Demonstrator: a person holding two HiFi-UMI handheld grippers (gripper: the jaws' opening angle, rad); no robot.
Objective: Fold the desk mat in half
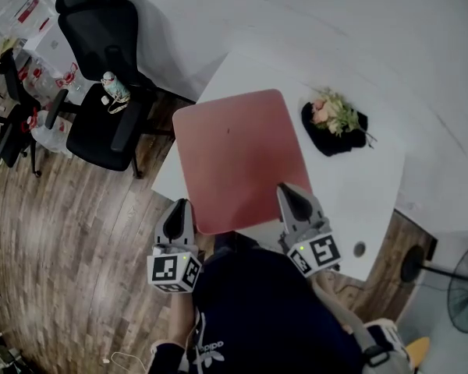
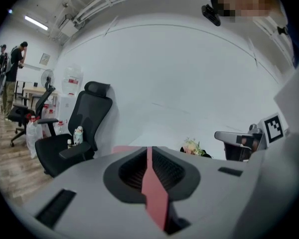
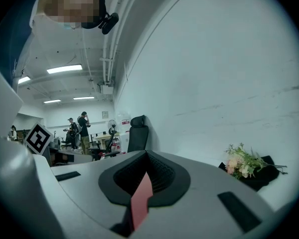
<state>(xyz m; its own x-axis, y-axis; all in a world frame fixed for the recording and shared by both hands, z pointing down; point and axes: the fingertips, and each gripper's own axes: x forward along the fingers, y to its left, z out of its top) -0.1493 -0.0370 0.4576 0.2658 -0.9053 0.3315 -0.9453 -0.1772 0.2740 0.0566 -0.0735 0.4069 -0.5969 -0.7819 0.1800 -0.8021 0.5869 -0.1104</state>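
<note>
Left hand-held gripper [image 1: 179, 210] and right hand-held gripper [image 1: 291, 194] are each clamped on the desk mat [image 1: 235, 156] at its near edge; it looks thin, floppy and light.

Soft, even indoor light; ceiling strip lights [image 3: 65, 69] glow overhead. Both gripper views bulge fisheye-fashion, with black corners. The near gripper bodies are blurred; the head view looks dim and slightly soft.

Head view overlooks the desk mat [image 1: 238, 158]; gripper views share flowers [image 2: 192, 146].
</note>
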